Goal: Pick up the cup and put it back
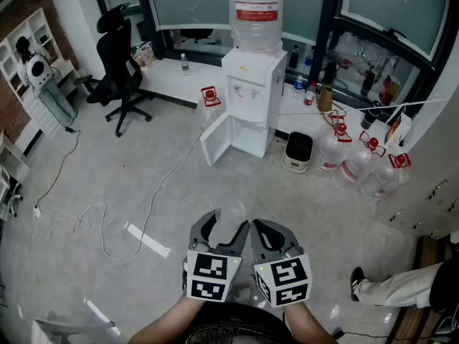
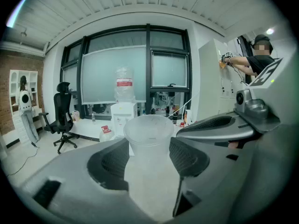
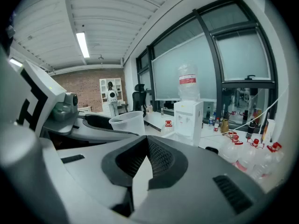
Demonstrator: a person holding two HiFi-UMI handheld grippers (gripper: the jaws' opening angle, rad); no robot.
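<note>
Gripping fingers (image 2: 110, 160): left gripper (image 2: 148, 158), on one clear cup (image 2: 148, 133).
Right gripper (image 3: 145, 161): fingers closed, empty.
Cup base: hidden; one water dispenser (image 1: 252, 102) beyond.

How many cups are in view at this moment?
1: a clear cup gripped between the fingers of the left gripper, held in the air. More may be hidden elsewhere.

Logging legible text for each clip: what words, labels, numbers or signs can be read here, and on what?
None can be read.
Water-dispenser bottle, red label: print too blurred.
Marker cubes: black-and-white square patterns, no letters.
Spare water bottles, red handles: no legible print.
The cup: plain, no print.
</note>
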